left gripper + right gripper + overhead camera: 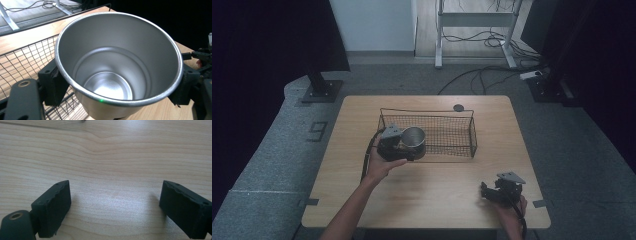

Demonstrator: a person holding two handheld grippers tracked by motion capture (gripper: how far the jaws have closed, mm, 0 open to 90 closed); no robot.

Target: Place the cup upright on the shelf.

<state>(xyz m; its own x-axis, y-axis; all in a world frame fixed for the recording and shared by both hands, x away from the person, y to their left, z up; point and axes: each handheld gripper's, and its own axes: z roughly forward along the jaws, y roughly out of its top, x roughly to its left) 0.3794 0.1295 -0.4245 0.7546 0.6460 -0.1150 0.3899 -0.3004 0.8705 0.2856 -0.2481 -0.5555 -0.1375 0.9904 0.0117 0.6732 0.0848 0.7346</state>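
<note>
1. Steel cup (414, 139): a plain, handleless metal tumbler with a brushed grey sheen, a rolled bright rim and walls that taper to a smaller round base; its inside is bare.
2. Place, taking the wire basket (447, 114) as landmark: the cup sits at the basket's near left corner, over the near rim, in the grip of the left gripper (398, 146); whether it touches the wire I cannot tell.
3. Axis: the cup's long axis runs close to upright, the mouth facing up and tipped a little toward the person; the base points down toward the counter (427, 195).
4. Left gripper's jaws press on opposite sides of the cup just under its rim, holding it; the person's left hand (384, 165) wraps the gripper from the near side of the basket.
5. Right gripper (499, 192) rests well apart from the basket, toward the near right corner of the counter, in the right hand (512, 210); its jaws stand wide apart with nothing between them.
6. Left gripper view looks straight down into the cup (117, 62), showing a stepped ring low on the wall and a gleaming flat floor, with basket mesh (25, 60) beside it; the high view gives none of that interior detail.
7. Right gripper view shows pale wood grain of the counter (112, 157) close beneath the spread jaws; the high view alone shows the whole black basket and a small dark disc (458, 107) just beyond its far rim.
</note>
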